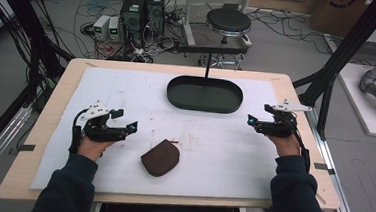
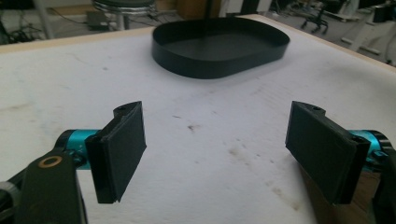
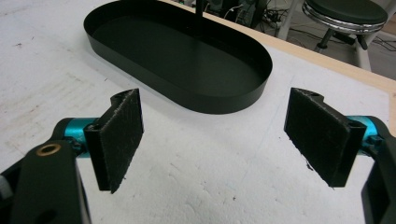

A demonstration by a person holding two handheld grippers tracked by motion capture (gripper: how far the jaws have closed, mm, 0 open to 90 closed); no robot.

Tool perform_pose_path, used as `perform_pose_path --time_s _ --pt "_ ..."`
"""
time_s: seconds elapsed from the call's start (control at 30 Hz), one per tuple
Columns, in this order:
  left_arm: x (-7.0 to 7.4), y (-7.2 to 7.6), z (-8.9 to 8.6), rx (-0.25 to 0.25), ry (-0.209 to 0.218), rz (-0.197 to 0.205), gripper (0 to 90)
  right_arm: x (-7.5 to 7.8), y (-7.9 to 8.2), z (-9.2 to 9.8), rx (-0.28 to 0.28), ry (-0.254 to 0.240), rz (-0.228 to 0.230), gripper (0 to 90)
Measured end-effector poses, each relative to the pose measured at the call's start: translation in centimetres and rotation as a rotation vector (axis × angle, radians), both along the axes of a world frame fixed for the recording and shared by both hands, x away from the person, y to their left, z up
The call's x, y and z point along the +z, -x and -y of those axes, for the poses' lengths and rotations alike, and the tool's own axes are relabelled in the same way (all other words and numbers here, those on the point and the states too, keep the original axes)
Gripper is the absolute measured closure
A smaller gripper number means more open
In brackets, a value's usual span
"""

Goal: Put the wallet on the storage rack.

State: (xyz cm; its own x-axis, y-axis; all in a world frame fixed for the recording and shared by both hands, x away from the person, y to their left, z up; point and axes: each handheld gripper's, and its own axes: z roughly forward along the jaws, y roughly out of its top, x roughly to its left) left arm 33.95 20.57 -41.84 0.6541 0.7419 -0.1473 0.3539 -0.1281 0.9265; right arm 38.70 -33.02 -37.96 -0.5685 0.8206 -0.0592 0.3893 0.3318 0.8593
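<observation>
Tongs (image 1: 127, 119) (image 1: 256, 112) gape, flanking brown pouch (image 1: 160, 157).

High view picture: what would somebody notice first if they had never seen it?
Probably the black oval tray at the far middle of the white mat, with nothing in it. Next, the brown pouch lying alone near the front edge. The left gripper and right gripper hover at either side, jaws wide open, holding nothing.
</observation>
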Motion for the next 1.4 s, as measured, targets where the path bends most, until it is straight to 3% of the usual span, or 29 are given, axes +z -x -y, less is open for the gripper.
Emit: perform_pose_path --time_s 0.17,0.2,0.33,0.37,0.6,0.67,0.7,0.73,0.77,0.97,1.03,1.07,1.23,1.3,1.4 --pt "-0.7 0.0 1.8 -0.075 -0.039 -0.048 20.0 -0.1 0.2 0.1 0.003 -0.011 0.002 20.1" --pt "-1.1 -0.1 2.4 -0.118 -0.049 -0.076 20.2 -0.1 0.2 0.1 0.004 -0.012 0.002 20.1" --pt "-1.6 -0.2 3.0 -0.175 -0.060 -0.123 24.3 -0.2 0.0 0.0 0.005 -0.013 -0.002 20.1" --pt "-1.8 -0.2 3.3 -0.215 -0.065 -0.149 25.0 -0.2 0.0 0.0 0.008 -0.010 -0.002 20.1" --pt "-2.3 0.1 4.7 -0.319 -0.071 -0.212 25.7 -0.3 0.0 -0.2 0.014 -0.004 -0.004 20.1" --pt "-2.8 0.2 5.6 -0.359 -0.095 -0.259 24.8 -0.2 0.1 -0.2 0.015 -0.003 -0.001 20.2" --pt "-2.8 0.2 5.6 -0.359 -0.095 -0.259 23.8 -0.2 0.1 -0.1 0.013 -0.007 -0.002 20.3" --pt "-3.2 0.1 6.1 -0.363 -0.077 -0.319 22.6 -0.2 0.1 -0.1 0.013 -0.009 -0.004 20.3" --pt "-3.3 0.0 6.1 -0.362 -0.070 -0.337 21.2 -0.2 0.1 -0.1 0.013 -0.009 -0.006 20.3" --pt "-3.4 -0.1 6.0 -0.367 -0.055 -0.365 20.8 -0.3 0.0 -0.1 0.014 -0.003 -0.014 20.4" --pt "-3.4 -0.1 5.9 -0.388 -0.040 -0.384 24.4 -0.3 0.0 -0.1 0.012 -0.005 -0.016 20.4" --pt "-3.5 -0.3 5.8 -0.440 -0.002 -0.415 43.9 -0.3 0.0 -0.1 0.011 -0.004 -0.015 20.4" --pt "-3.5 -0.3 5.8 -0.436 0.010 -0.437 48.1 -0.3 0.0 0.0 0.008 -0.008 -0.014 20.5" --pt "-3.4 -0.2 5.8 -0.438 0.007 -0.427 50.9 -0.3 0.0 0.0 0.008 -0.008 -0.016 20.5" --pt "-3.1 -0.4 5.4 -0.427 0.071 -0.395 61.8 -0.3 -0.1 0.1 0.005 -0.010 -0.014 20.5"
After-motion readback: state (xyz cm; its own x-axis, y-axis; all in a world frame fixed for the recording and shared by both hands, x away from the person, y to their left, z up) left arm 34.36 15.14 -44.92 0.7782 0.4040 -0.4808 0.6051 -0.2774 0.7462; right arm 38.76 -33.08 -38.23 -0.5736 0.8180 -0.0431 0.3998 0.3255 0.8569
